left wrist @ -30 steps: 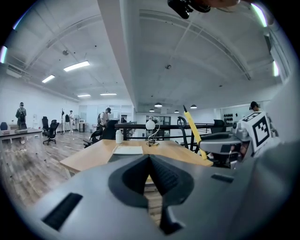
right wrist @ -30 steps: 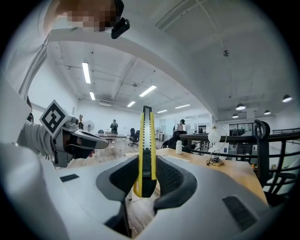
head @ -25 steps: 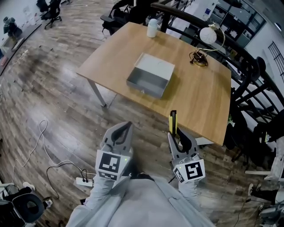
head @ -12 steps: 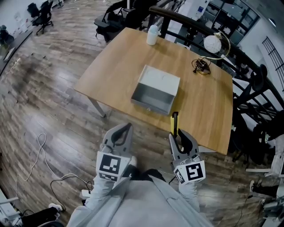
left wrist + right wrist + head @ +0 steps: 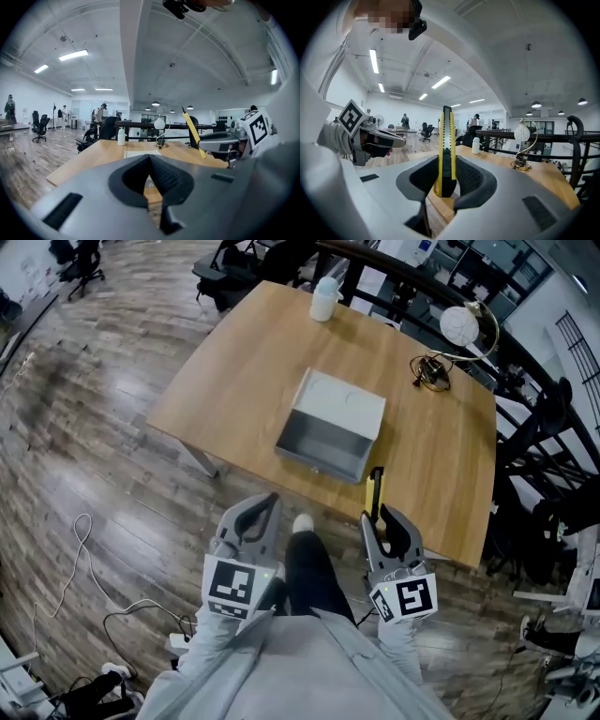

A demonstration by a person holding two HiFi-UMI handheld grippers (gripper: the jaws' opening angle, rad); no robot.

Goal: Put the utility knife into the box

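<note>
My right gripper is shut on a yellow and black utility knife, which stands upright between the jaws, over the near edge of the wooden table. The open grey box sits on the table, a little ahead and to the left of the knife. Level with the right one, my left gripper hangs over the floor just short of the table, its jaws closed with nothing between them. The knife also shows in the left gripper view.
A white bottle stands at the table's far edge. A round white lamp and a tangle of cable sit at the far right. Black railings run along the right. Cables lie on the wooden floor at the left.
The table and box have drawn closer as the person stepped forward; a leg and shoe now show between the grippers. Both grippers keep their hold and spacing.
</note>
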